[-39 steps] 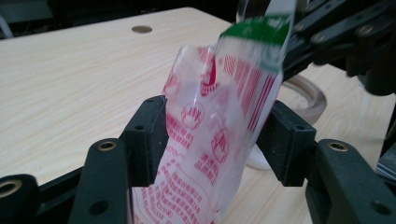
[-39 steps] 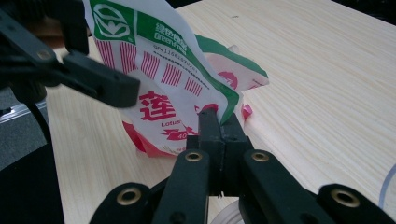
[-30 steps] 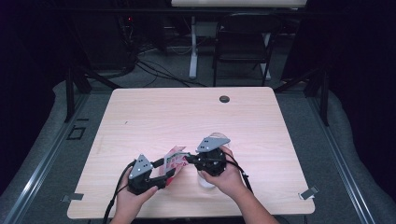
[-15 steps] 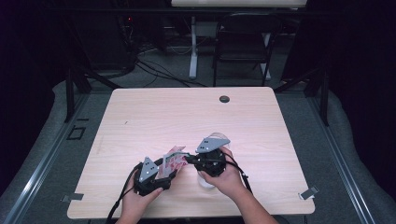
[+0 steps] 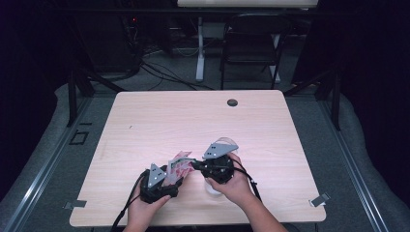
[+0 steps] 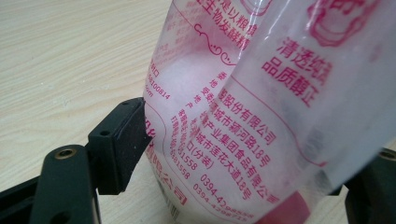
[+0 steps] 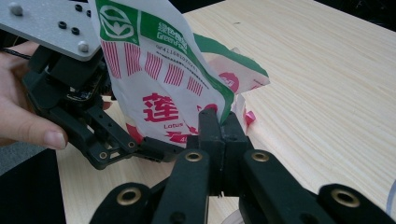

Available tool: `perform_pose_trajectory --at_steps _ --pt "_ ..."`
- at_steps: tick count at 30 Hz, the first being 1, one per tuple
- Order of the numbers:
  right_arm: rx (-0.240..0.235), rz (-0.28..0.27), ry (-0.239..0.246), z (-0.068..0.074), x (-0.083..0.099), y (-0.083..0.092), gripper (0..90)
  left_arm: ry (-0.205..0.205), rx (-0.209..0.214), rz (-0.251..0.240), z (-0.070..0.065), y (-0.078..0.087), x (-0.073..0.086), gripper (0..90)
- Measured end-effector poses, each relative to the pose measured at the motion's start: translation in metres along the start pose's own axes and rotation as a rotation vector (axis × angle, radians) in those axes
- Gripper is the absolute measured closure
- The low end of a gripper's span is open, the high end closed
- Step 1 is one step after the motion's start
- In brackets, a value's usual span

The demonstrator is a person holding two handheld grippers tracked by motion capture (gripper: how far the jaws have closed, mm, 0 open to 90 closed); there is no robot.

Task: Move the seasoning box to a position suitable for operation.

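Wooden table (image 5: pixel 145 121) bears a "Lotus" "GreenFood" printed packet (image 7: pixel 159 79), pinched by right gripper (image 7: pixel 219 126).

**Materials and finishes**

Packet (image 7: pixel 159 79): thin glossy plastic film, crinkled, part clear, printed red, green and white. Table (image 5: pixel 159 121): pale wood-grain laminate, smooth, matt. Gripper jaws: matt black plastic with brass-looking pivot pins. Left gripper's (image 5: pixel 167 178) top plate: flat grey metal, dull sheen. Floor around table looks like grey carpet.
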State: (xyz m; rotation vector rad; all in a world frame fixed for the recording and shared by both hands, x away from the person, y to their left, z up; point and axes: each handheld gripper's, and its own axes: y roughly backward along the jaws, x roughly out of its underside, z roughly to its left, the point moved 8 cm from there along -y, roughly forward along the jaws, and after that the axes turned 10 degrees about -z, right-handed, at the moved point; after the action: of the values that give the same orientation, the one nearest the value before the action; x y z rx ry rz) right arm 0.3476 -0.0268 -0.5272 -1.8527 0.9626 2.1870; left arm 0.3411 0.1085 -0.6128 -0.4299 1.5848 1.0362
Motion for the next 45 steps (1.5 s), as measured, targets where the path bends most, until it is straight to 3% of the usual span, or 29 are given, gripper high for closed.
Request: perform_pose_trajectory --at_steps 4,11,16,24,32,33,34,35,45 --pt "-0.001 -0.002 0.003 0.001 0.0 0.001 90.0 -0.01 0.002 0.012 0.002 -0.004 0.002 24.2" --pt "-0.007 -0.008 0.012 0.005 0.0 0.002 90.0 -0.013 0.04 0.01 0.009 -0.012 0.001 24.3" --pt "-0.003 -0.009 0.014 0.005 0.0 0.003 90.0 0.029 0.066 0.018 0.012 -0.016 0.004 23.9" --pt "-0.004 -0.007 0.015 0.006 0.002 0.004 90.0 0.012 0.075 0.033 0.011 -0.023 0.009 24.0" --pt "-0.004 -0.014 0.012 0.007 0.002 0.005 90.0 0.007 0.085 0.081 0.011 -0.026 0.012 23.1" --pt "-0.001 -0.016 0.012 0.007 0.001 0.005 90.0 0.001 0.086 0.121 0.011 -0.027 0.015 23.1" --pt "-0.001 -0.016 0.012 0.007 0.001 0.005 90.0 0.001 0.086 0.121 0.011 -0.027 0.015 23.4" --pt "-0.002 -0.02 0.012 0.008 0.001 0.005 90.0 0.017 0.091 0.2 0.011 -0.028 0.022 24.5" --pt "-0.01 -0.028 0.003 0.011 -0.001 0.003 90.0 0.005 0.076 0.206 0.011 -0.029 0.023 22.6"
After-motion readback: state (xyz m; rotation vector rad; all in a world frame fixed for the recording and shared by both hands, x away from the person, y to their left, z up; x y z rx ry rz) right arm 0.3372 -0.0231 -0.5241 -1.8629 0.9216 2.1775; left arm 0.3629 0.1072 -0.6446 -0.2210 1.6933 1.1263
